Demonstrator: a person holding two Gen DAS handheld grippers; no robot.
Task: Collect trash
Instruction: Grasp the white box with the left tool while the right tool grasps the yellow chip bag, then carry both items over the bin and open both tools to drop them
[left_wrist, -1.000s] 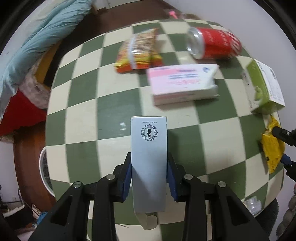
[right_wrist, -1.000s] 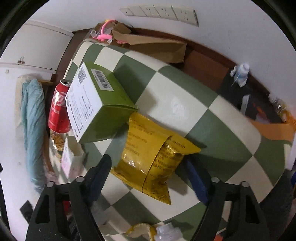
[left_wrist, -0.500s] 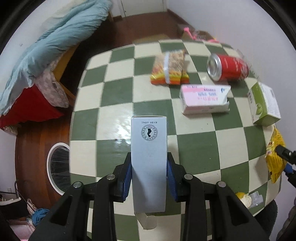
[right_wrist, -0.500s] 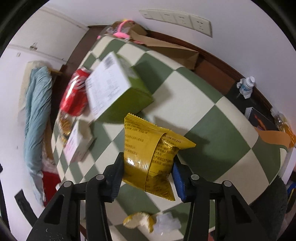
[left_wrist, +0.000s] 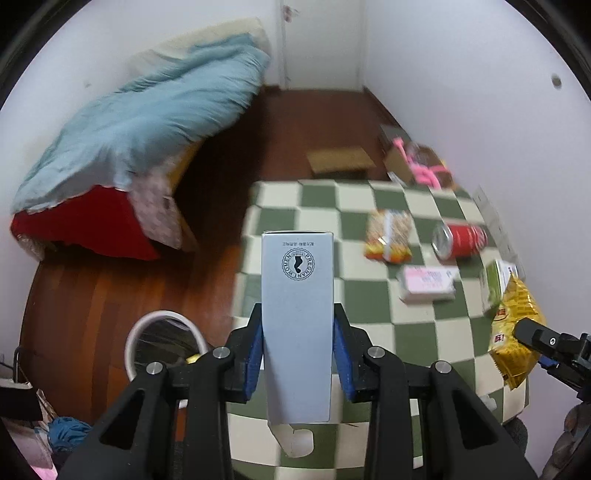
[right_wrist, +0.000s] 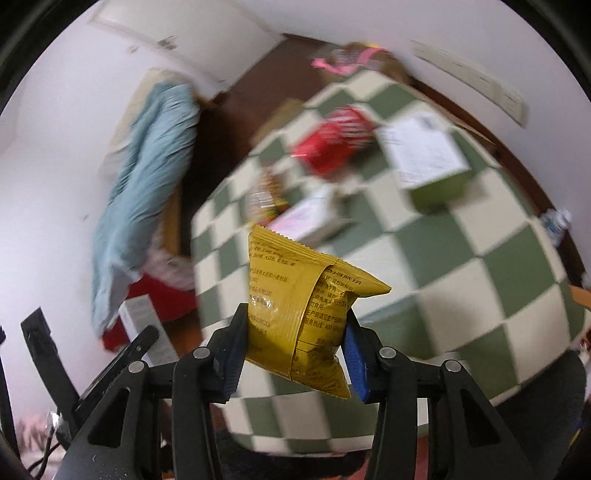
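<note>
Left gripper (left_wrist: 297, 354) clamped on grey carton (left_wrist: 296, 325), blue pads pressing both its sides, held above checkered table (left_wrist: 417, 339) edge; right gripper (right_wrist: 295, 354) clamped on yellow packet (right_wrist: 297, 317), at 4 o'clock from carton; bin (left_wrist: 162, 347) at 9 o'clock

Left gripper (left_wrist: 297, 356): blue pads clamped on a tall grey box (left_wrist: 296, 325), held upright, bottom flap hanging loose. Checkered table (left_wrist: 417, 339) beyond and to the right, on which are laid: snack packet (left_wrist: 388, 240), red can (left_wrist: 460, 240) on its side, pink box (left_wrist: 426, 284), green box (left_wrist: 496, 286). Yellow bag (left_wrist: 515, 328) held at the right edge by the right gripper (left_wrist: 546, 349). White bin (left_wrist: 164, 345) seen on the wooden floor, lower left. Blue quilt (left_wrist: 140, 125) piled behind.
</note>
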